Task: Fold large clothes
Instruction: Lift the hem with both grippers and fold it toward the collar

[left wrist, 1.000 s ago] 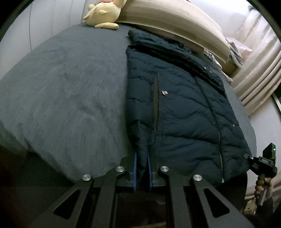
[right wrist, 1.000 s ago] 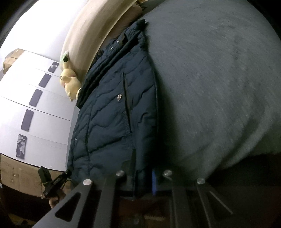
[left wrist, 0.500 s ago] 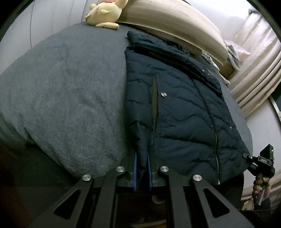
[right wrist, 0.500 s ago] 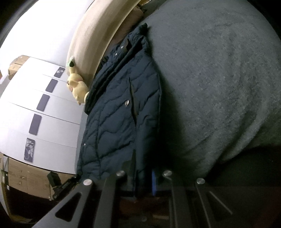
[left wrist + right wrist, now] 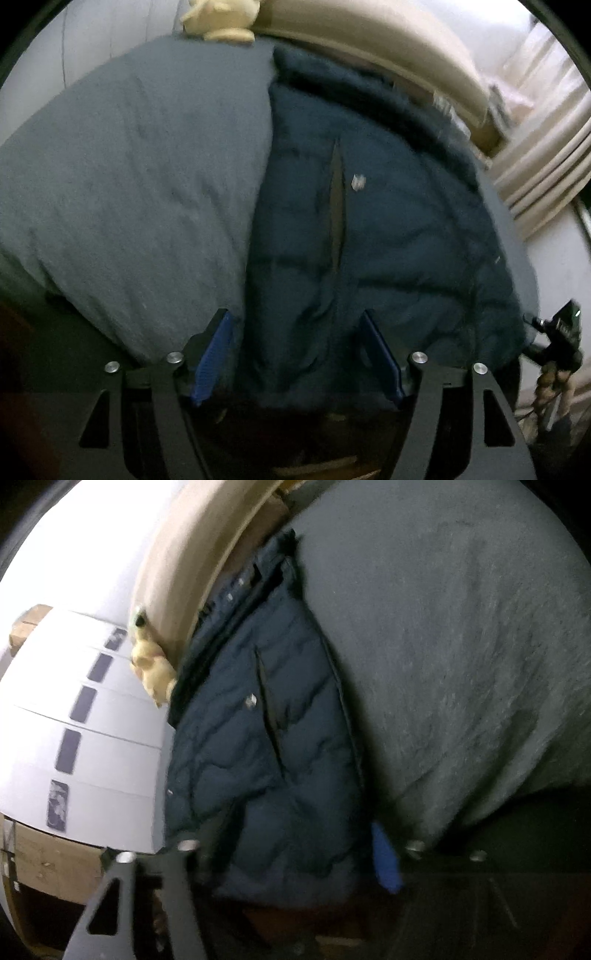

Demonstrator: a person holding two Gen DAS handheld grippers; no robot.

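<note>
Jacket point(image 5: 388, 236), navy and quilted, lies flat on the grey bedspread point(image 5: 129, 184), hem at the near edge. Left gripper point(image 5: 295, 354) angles steeply down over the hem, jaws opening, fabric loose between them. Right gripper point(image 5: 295, 849) tilts down likewise, opening, hem between its fingers.

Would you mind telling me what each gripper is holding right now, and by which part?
Nothing: both the left gripper and right gripper are opening, pads off the jacket's hem between them.
</note>
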